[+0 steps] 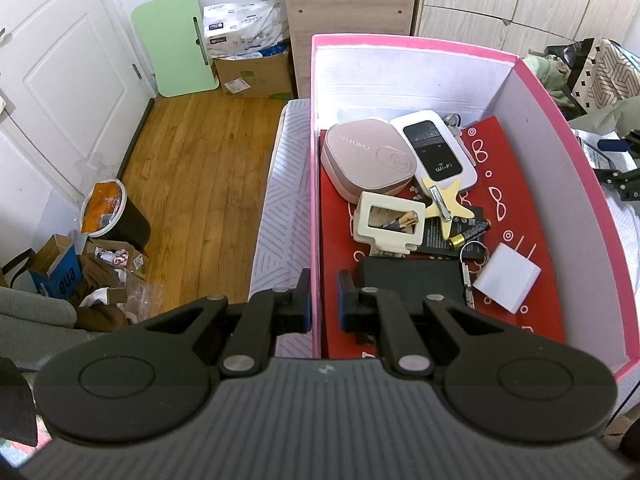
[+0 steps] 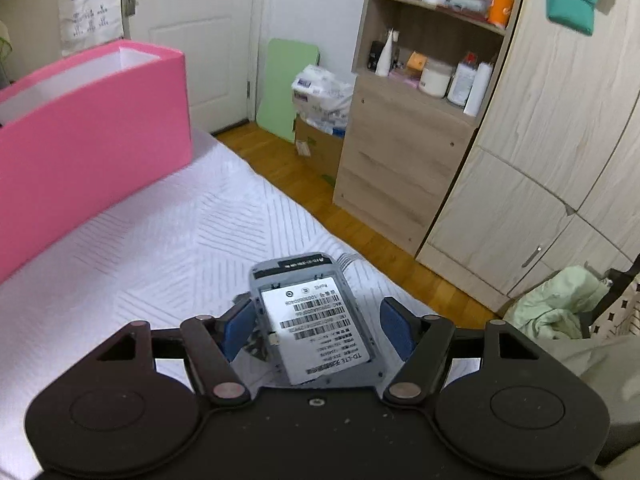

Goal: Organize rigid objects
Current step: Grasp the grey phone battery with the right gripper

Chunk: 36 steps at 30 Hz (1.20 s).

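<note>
Right gripper point(image 2: 318, 330): jaws stand wide, blue pads on either side of a grey device point(image 2: 310, 316) lying label-up on the white bedspread point(image 2: 168, 240). Left pad sits close against the device's edge; a clear gap shows at the right pad. No grip yet.

Left gripper point(image 1: 324, 300): jaws nearly shut, straddling the near-left wall of the pink box point(image 1: 316, 200), one finger outside, one inside. Appears to be pinching the wall to steady the box.

Risks, judged:
- Device lies skewed to the jaw line. Closing now could catch it corner-to-corner, so it may twist or pop out.
- Soft bedspread gives under load; pads could snag fabric or push the device down rather than clamp it.
- It lies near the bed edge, with wooden floor point(image 2: 304, 184) beyond. A slip could send it off.
- Box already crowded: pink case point(image 1: 368, 160), Wi-Fi router point(image 1: 434, 152), batteries point(image 1: 468, 234), white charger point(image 1: 506, 282). A drop may land on these.

Orientation: device flat, open back facing up. Long axis runs away from the camera, far end leaning left. Printed label reads upside down.
</note>
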Each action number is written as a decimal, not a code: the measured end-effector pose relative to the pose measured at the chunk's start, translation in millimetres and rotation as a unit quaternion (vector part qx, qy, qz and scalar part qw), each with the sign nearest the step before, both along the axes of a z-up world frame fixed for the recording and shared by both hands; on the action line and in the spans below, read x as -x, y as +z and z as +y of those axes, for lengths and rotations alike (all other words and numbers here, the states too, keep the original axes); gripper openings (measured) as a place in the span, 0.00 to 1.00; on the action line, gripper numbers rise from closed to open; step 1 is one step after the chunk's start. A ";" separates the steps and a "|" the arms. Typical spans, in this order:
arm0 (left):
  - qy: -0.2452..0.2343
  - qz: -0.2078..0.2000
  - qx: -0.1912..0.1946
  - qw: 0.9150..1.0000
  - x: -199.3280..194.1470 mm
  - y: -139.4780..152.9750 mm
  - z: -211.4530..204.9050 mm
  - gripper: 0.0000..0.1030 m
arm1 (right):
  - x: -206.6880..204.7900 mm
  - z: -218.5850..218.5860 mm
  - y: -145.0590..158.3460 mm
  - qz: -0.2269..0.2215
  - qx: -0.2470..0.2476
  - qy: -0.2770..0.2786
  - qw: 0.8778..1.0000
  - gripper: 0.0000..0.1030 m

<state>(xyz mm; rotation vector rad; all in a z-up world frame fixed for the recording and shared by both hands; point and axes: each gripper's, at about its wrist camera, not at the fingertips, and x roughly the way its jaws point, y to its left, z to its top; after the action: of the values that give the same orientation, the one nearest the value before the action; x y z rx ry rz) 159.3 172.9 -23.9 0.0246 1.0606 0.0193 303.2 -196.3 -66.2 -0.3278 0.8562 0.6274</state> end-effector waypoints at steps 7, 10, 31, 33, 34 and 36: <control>-0.001 0.000 -0.001 1.000 0.7 0.9 0.6 0.09 | -13.6 -6.7 -8.0 0.054 -0.041 -0.074 0.995 0.90; 0.000 0.002 0.001 1.000 1.3 1.4 2.0 0.09 | -13.7 -3.7 -3.2 0.068 -0.031 -0.118 0.990 0.84; 0.003 -0.002 0.004 1.000 1.5 1.8 0.9 0.09 | 59.4 -5.5 5.1 0.094 -0.071 -0.132 0.984 0.78; 0.003 -0.002 0.002 1.000 1.9 1.8 1.3 0.09 | 67.3 5.6 2.8 0.062 -0.033 -0.115 0.991 0.76; 0.004 -0.002 0.002 1.000 2.2 1.7 1.3 0.09 | 67.1 6.3 4.0 0.058 -0.038 -0.117 0.991 0.73; 0.005 -0.002 0.003 1.000 3.3 1.6 2.7 0.09 | 64.5 5.6 7.0 0.060 -0.042 -0.133 0.988 0.63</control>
<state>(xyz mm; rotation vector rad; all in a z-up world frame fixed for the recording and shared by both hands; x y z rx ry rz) 156.0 175.5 -22.3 0.0136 1.0563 0.0262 238.8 -190.8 -59.3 -0.0973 0.9677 0.4360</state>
